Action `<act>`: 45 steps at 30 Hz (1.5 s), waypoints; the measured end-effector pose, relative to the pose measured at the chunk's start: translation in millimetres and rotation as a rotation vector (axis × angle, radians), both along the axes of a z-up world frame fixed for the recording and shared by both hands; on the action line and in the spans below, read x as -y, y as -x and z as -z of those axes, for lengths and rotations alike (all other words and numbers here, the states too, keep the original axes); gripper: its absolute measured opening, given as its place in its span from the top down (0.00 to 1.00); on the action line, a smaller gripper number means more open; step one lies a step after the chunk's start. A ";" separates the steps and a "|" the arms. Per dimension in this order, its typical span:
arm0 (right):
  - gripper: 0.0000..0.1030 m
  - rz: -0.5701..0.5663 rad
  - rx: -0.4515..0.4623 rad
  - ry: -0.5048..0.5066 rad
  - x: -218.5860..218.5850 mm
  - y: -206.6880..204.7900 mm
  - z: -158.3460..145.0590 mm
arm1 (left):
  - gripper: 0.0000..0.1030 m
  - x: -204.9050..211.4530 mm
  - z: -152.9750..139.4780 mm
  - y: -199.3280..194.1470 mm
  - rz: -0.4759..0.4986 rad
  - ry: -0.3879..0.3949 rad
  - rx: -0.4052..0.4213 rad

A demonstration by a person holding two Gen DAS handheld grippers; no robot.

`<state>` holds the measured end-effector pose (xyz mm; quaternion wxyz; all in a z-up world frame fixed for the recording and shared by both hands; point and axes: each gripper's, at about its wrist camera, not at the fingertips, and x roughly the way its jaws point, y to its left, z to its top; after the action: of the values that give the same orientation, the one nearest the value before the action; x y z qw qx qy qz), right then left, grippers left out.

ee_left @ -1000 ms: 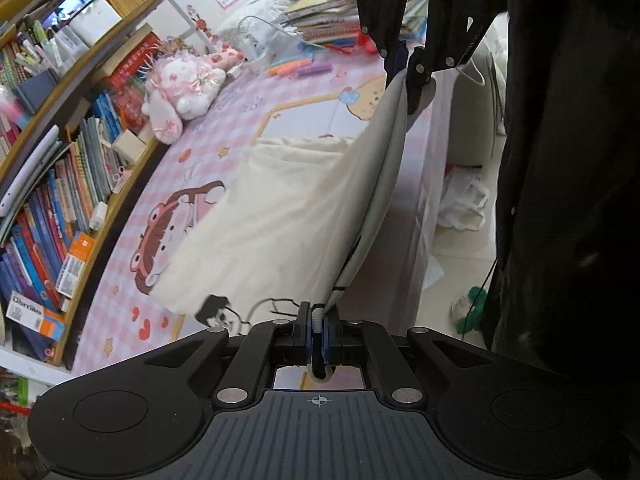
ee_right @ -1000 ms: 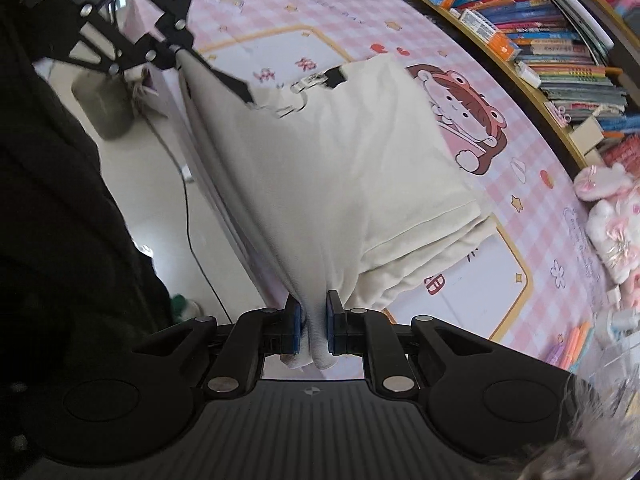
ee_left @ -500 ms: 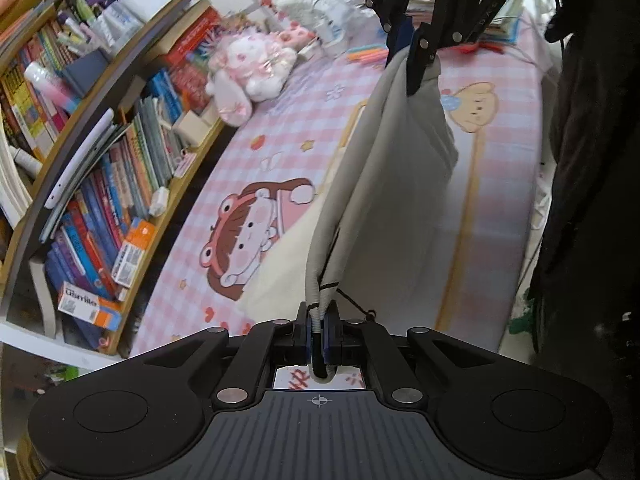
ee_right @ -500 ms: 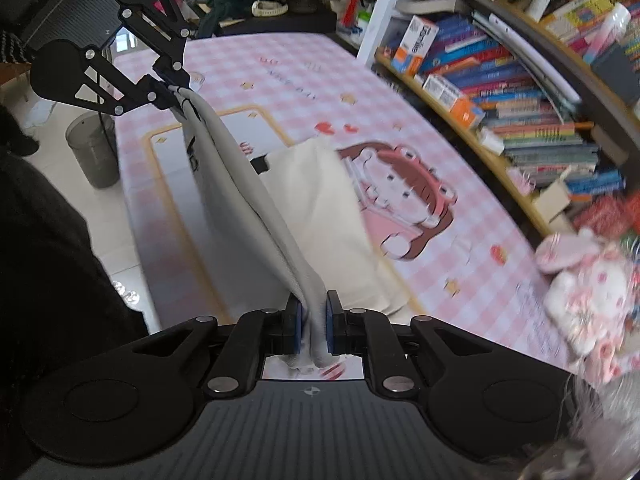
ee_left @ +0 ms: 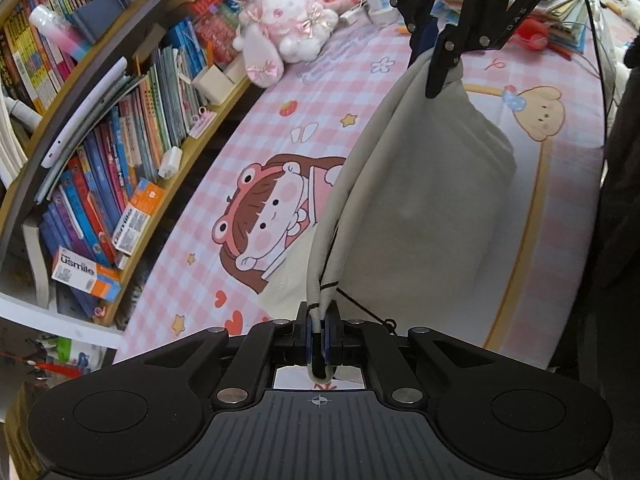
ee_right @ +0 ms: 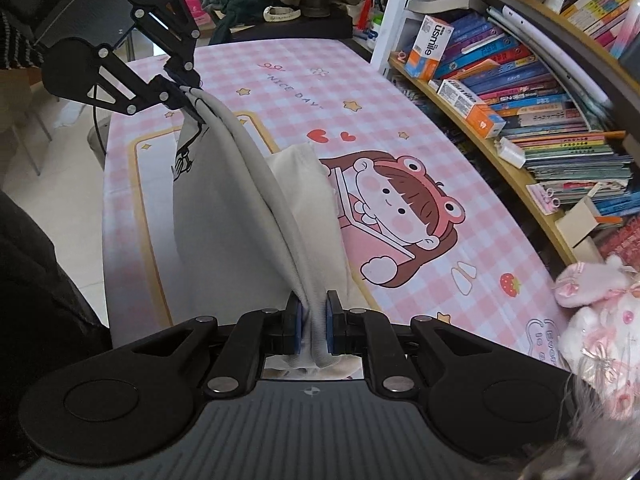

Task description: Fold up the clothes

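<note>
Both my hand-held grippers, left and right, stay clamped on the cream garment; its edge, lifted since a second ago, hangs taut between them above the counter, mid-fold

Since a second ago the cream garment has been lifted off the table and carried toward the bookshelf; its held edge now hangs taut, doubled, above the cartoon-girl print.
</note>
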<state>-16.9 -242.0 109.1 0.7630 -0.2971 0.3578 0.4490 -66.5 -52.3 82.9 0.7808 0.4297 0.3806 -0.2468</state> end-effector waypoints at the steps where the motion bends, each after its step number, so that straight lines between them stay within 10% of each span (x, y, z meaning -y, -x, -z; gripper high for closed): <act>1: 0.89 -0.003 -0.005 -0.002 0.7 -3.0 0.5 | 0.95 0.7 0.6 -2.1 -0.003 -0.004 -0.002; 30: 0.89 0.058 -0.059 -0.016 -3.0 -9.2 -28.8 | 0.95 -23.2 -24.1 -18.5 0.059 0.161 -0.071; 45: 0.86 0.364 -0.194 -0.074 -11.2 -131.1 80.4 | 0.71 -54.0 67.3 -151.2 -0.165 0.288 -0.204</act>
<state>114.3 -230.8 28.7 0.8037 -0.1545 0.4607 0.3433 84.7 1.7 15.7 0.8092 0.2539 0.4523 -0.2761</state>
